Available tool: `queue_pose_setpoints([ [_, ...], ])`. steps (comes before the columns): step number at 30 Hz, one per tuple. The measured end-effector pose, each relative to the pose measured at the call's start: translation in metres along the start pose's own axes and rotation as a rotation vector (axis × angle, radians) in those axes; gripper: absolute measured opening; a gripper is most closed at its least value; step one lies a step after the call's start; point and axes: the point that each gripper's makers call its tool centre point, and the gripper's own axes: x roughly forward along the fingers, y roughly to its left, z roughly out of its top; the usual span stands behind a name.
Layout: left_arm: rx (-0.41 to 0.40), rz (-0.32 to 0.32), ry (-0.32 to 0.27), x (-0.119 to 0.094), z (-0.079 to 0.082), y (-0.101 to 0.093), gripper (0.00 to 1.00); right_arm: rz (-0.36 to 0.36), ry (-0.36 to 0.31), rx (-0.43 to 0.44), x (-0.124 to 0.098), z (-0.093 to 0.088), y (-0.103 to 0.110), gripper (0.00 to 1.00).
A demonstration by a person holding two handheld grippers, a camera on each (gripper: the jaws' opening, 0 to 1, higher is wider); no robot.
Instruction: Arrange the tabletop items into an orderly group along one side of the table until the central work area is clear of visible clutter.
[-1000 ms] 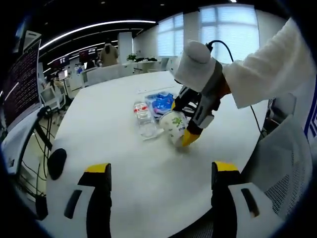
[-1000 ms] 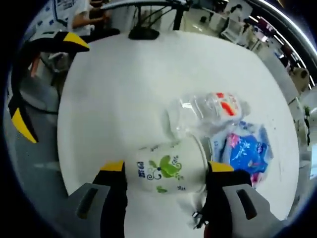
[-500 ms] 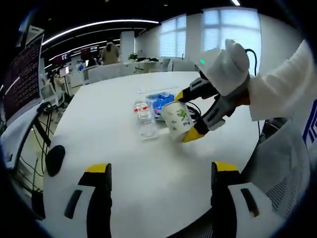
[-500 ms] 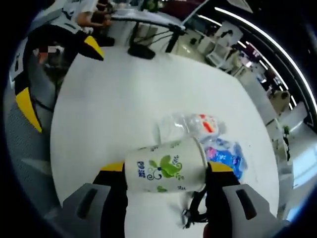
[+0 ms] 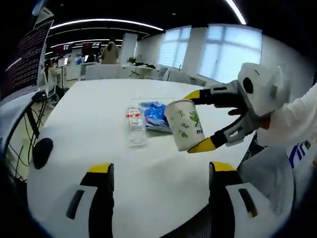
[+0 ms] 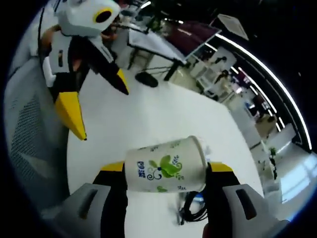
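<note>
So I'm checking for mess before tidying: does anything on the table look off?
The clear plastic bottle lies on its side on the white table, beside a blue packet. The paper cup sits tilted in the right claw, off the table. No spill shows.

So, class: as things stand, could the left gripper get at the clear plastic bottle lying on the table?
Probably yes. The left gripper is open and holds nothing, and bare white table lies between it and the bottle. The right gripper holds the paper cup off to one side.
</note>
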Motion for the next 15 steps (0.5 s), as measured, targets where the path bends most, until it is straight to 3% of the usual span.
queue_pose_setpoints([
  [3,-0.019,-0.033,-0.005,-0.002,0.002,-0.005,0.78,-0.013,-0.027,0.004,-0.007,0.008,0.003,0.62],
  [5,-0.079,-0.063,-0.019,-0.002,0.004,-0.008,0.75,-0.015,-0.055,-0.027,-0.013,0.016,0.007,0.62],
  [10,-0.136,-0.112,-0.019,-0.001,0.004,-0.014,0.76,-0.033,-0.069,-0.237,-0.022,0.028,0.015,0.62],
  [13,-0.158,-0.163,-0.017,-0.002,0.005,-0.023,0.75,-0.002,-0.098,-0.395,-0.024,0.041,0.035,0.62],
  [15,-0.164,-0.201,-0.017,-0.002,0.005,-0.030,0.74,0.016,-0.105,-0.407,-0.023,0.043,0.046,0.62],
])
